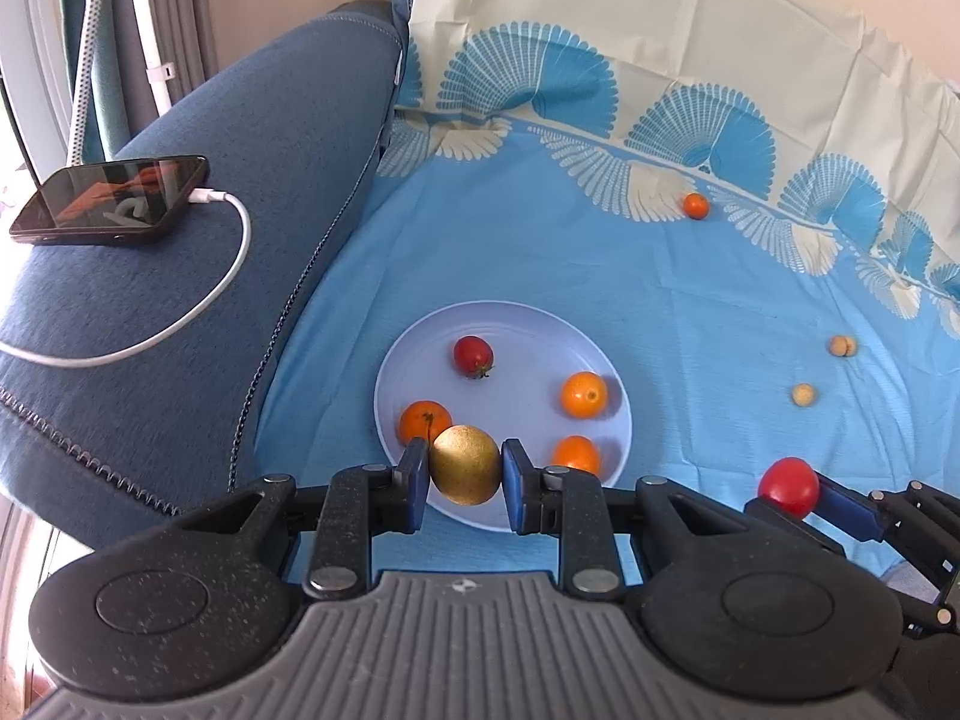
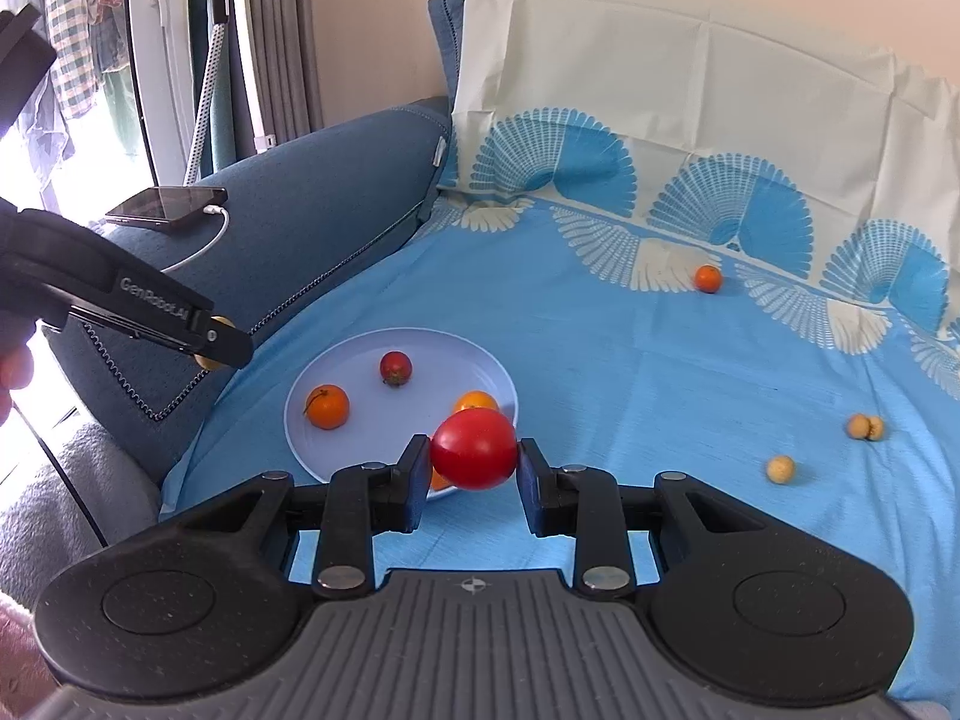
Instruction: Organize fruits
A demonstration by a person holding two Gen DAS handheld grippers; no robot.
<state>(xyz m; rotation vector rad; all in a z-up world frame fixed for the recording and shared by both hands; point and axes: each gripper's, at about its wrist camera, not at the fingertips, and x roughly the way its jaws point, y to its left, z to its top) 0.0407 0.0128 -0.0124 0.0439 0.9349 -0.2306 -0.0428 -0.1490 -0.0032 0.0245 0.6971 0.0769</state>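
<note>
We hold a golden fruit [image 1: 465, 464] clamped in the left gripper [image 1: 465, 468] and a tomato [image 2: 474, 448] in the right gripper [image 2: 474, 456]; the plate [image 1: 516, 324] lies at 12 o'clock, nearer the left.

Left claw [image 1: 465, 474] and right claw [image 2: 474, 468] both angle downward, each clamped shut.

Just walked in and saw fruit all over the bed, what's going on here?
A person is gathering fruit onto a plate. The left gripper grips a golden-brown fruit above the plate, the right gripper a red tomato. Four fruits already lie there; an orange one and small tan ones remain on the sheet.
</note>
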